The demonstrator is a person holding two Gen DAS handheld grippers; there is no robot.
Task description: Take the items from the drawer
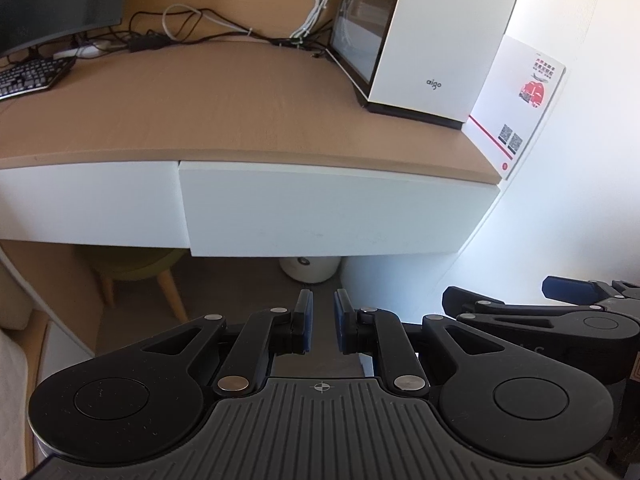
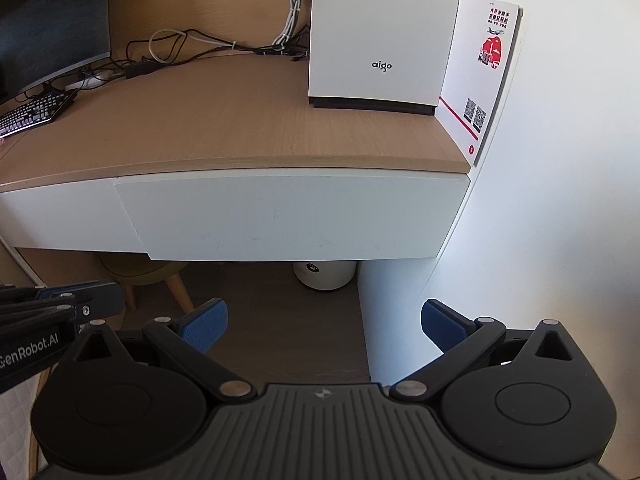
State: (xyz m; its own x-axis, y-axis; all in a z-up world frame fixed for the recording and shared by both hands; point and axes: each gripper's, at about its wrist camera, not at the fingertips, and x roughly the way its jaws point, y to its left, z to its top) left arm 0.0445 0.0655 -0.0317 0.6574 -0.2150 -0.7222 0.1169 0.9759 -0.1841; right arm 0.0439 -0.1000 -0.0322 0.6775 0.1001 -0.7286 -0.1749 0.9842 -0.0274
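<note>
The drawer (image 2: pixel 292 216) is seen shut, its plain white front set flush under the right end of the wooden desktop (image 2: pixel 200 128), with no handle or knob to be made out; whatever items it holds are hidden behind that front. It lies ahead of and above both grippers, its long axis running left to right across the view, and its lower edge is judged the likeliest place for a pull. The right gripper (image 2: pixel 324 320) is held below the drawer's middle with its blue pads spread wide apart and nothing between them. The left gripper (image 1: pixel 323 320) is held beside it, pads drawn close together with a narrow gap left, clamped on nothing. Neither is clearly nearer; both are well apart from the front. On the desktop a white computer case (image 2: pixel 380 32) and a printed card (image 2: pixel 480 72) are stood against the wall, with cables (image 2: pixel 192 46), a keyboard (image 2: pixel 32 114) and a monitor (image 2: pixel 52 20) to the left. Beneath the desk a white round container (image 2: pixel 325 274) and a stool (image 2: pixel 148 272) are seen on the floor.
</note>
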